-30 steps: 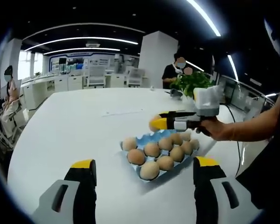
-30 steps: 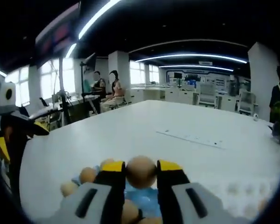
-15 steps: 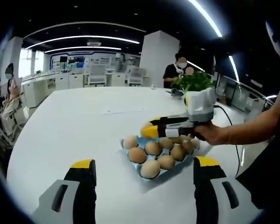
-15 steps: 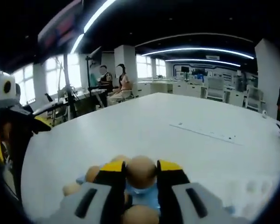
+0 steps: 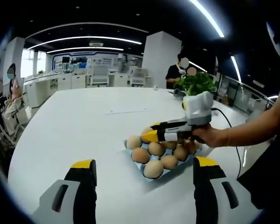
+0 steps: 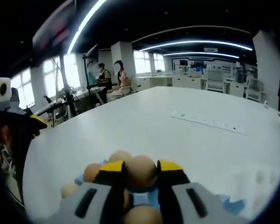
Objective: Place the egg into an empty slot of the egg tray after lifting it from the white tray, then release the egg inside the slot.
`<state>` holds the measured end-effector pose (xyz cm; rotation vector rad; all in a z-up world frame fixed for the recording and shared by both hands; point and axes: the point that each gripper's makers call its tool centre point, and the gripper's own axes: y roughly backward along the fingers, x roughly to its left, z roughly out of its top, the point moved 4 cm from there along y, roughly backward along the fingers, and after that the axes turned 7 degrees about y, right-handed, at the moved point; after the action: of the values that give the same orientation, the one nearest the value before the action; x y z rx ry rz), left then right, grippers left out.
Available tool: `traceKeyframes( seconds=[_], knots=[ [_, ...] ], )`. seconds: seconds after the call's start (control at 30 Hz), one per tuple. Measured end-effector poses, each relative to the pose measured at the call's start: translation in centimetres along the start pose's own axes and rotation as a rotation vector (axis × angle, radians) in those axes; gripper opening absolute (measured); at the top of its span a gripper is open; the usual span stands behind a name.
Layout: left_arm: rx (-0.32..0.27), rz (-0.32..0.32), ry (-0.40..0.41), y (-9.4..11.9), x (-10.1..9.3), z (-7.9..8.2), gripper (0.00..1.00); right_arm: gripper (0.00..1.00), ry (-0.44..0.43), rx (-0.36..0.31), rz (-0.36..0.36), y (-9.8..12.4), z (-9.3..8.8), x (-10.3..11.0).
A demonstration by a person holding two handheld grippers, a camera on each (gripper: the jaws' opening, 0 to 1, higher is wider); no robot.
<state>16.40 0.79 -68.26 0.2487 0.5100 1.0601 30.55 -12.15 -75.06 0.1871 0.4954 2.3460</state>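
Observation:
A blue egg tray [image 5: 139, 169] holding several brown eggs lies on the white table [image 5: 74, 130]. My right gripper [image 6: 141, 167] is shut on a brown egg [image 6: 141, 172], one yellow-tipped jaw on each side of it. It hangs low over the blue tray [image 6: 144, 199], with other eggs [image 6: 92, 171] just below and to the left. In the left gripper view a hand holds that right gripper [image 5: 149, 135] over the tray's far left part. My left gripper [image 5: 144, 163] stands open near the table's edge, short of the tray, with nothing between its jaws.
A white power strip [image 6: 207, 122] lies further out on the table. A potted plant [image 5: 196, 82] stands behind the tray, with a person beside it. People sit at desks [image 6: 112, 84] off to the side. The left gripper's dark body [image 6: 16, 125] shows at the edge.
My right gripper has carried the egg down and further over the blue tray, closer to the eggs in it. The left gripper has stayed where it was, open.

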Motion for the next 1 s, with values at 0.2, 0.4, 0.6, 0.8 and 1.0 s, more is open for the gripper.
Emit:
traceKeyframes(
  seconds=[0.2, 0.4, 0.6, 0.8, 1.0],
  knots=[
    [-0.01, 0.0, 0.002, 0.0, 0.0, 0.2, 0.84, 0.26, -0.029, 0.012, 0.015, -0.1, -0.1, 0.0],
    [-0.024, 0.018, 0.008, 0.0, 0.3, 0.5, 0.85, 0.26, -0.082, 0.042, 0.067, -0.2, -0.5, 0.1],
    [-0.023, 0.012, 0.0, -0.1, 0.2, 0.5, 0.84, 0.26, -0.093, 0.055, 0.093, -0.2, -0.5, 0.3],
    [-0.026, 0.005, -0.008, -0.1, -0.1, 0.6, 0.84, 0.26, -0.096, 0.058, 0.097, -0.1, -0.5, 0.2],
    [-0.027, 0.002, -0.009, 0.1, -0.2, 0.8, 0.84, 0.27, -0.095, 0.067, 0.103, 0.7, -0.5, 0.2]
  ],
)
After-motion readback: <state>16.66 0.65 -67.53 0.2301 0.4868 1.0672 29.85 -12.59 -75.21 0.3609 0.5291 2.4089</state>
